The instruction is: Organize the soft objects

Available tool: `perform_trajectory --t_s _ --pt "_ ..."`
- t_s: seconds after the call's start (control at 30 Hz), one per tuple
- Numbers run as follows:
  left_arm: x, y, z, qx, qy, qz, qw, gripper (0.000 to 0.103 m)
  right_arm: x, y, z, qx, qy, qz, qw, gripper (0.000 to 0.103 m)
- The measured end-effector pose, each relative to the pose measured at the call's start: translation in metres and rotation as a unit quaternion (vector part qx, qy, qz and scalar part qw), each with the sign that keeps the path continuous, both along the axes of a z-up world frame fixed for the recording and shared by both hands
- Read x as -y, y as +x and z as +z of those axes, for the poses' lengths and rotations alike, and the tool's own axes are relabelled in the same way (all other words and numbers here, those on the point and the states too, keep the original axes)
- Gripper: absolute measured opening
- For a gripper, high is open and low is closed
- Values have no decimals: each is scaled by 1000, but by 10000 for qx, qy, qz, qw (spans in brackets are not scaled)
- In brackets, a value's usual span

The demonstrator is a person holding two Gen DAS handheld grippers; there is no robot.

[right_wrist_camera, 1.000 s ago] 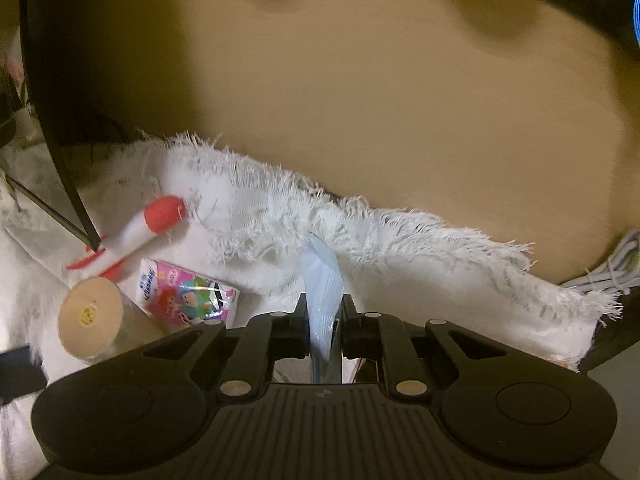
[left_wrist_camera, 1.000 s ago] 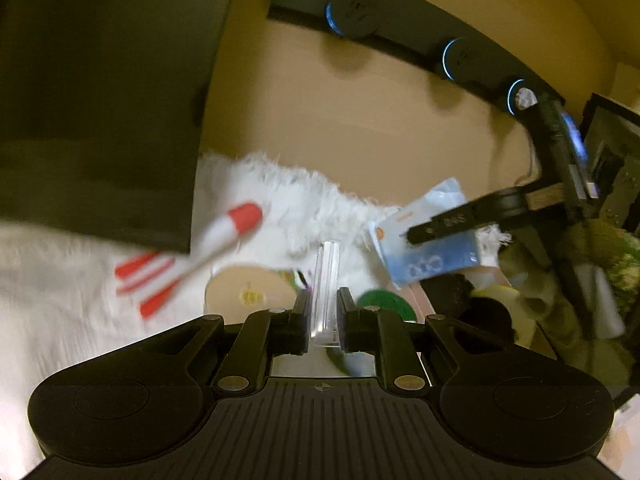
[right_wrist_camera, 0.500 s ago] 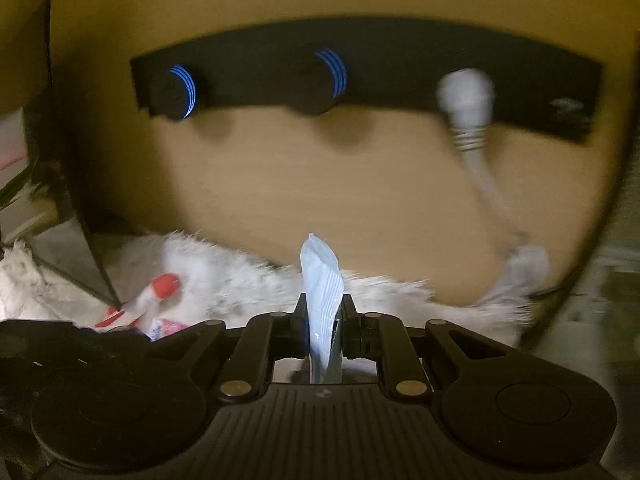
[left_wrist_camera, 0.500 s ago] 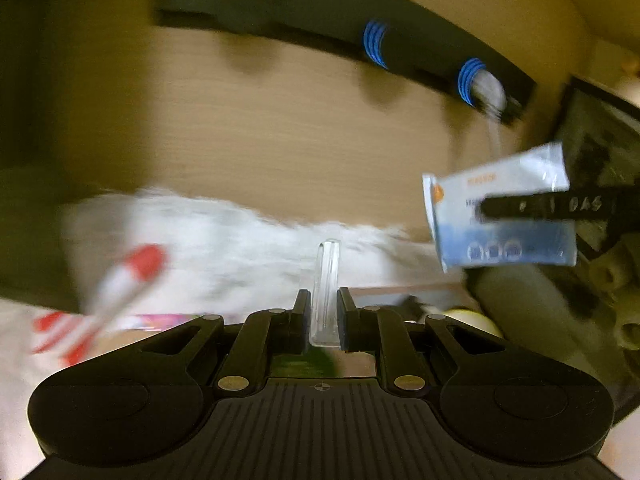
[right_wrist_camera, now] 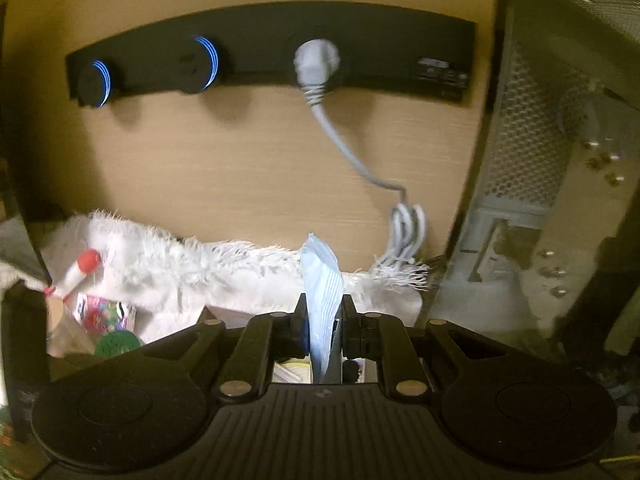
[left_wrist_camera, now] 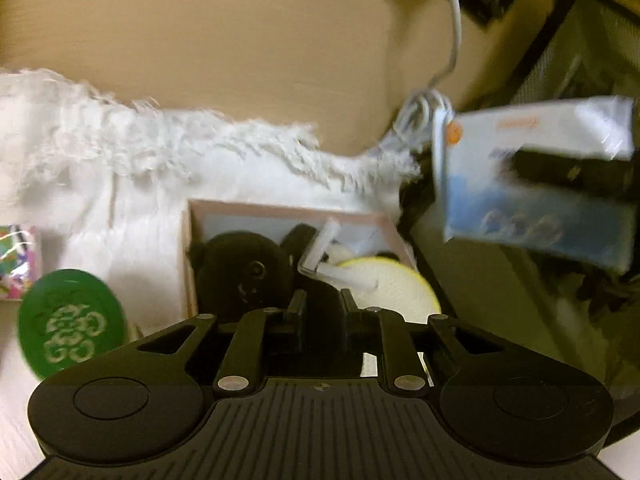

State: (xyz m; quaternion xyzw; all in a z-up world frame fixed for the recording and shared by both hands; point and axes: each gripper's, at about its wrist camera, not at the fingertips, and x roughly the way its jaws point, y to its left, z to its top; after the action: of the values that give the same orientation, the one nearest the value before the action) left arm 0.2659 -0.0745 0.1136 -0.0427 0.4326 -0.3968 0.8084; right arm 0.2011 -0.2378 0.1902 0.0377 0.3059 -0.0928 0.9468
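My left gripper [left_wrist_camera: 322, 304] is open and empty just above a pink-rimmed box [left_wrist_camera: 280, 212]. In the box lie a black plush toy [left_wrist_camera: 244, 272], a yellow-edged white round pad [left_wrist_camera: 392, 288] and a clear packet [left_wrist_camera: 320, 248]. My right gripper [right_wrist_camera: 323, 316] is shut on a pale blue tissue pack [right_wrist_camera: 322, 280]; that pack also shows in the left wrist view [left_wrist_camera: 532, 184], held in the air to the right of the box. Everything rests on a white fringed cloth [left_wrist_camera: 140, 184].
A green round lid [left_wrist_camera: 72, 322] and a colourful tissue packet [left_wrist_camera: 16, 260] lie left of the box. A red-and-white rocket toy [right_wrist_camera: 76, 272] lies far left. A black power strip [right_wrist_camera: 272, 52] with a grey cable [right_wrist_camera: 348, 156] is on the wall; a computer case [right_wrist_camera: 560, 160] stands at right.
My left gripper swung right over the box, opened and let go of the clear packet, which now lies in the box. My right gripper lifted and moved right with the blue pack.
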Motion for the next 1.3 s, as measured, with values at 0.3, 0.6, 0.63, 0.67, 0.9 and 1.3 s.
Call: perform_trajectory --t_s 0.3,0.6,0.63,0.67,0.9,1.3 --pt "-61 -8 41 441 -425 537 9967 18 -74 16 -70 23 -1763 452 9833 14" --pt "-151 -26 29 -26 -404 1256 9913 18 -118 12 -141 -544 -2842 792 9539 29" --pt "-159 -27 24 -141 -420 1341 9900 18 -115 9 -137 -592 -2591 827 9605 33" --pt "-166 -28 19 -230 -416 1394 9891 18 -112 7 -133 -623 -2370 806 9662 35" --pt "-207 -32 2 -460 -349 1691 9839 18 -77 -36 -106 -649 -38 736 9952 51" --pt "-223 -55 -6 -220 -484 2058 9771 18 -21 -36 -79 66 872 -376 9955 40"
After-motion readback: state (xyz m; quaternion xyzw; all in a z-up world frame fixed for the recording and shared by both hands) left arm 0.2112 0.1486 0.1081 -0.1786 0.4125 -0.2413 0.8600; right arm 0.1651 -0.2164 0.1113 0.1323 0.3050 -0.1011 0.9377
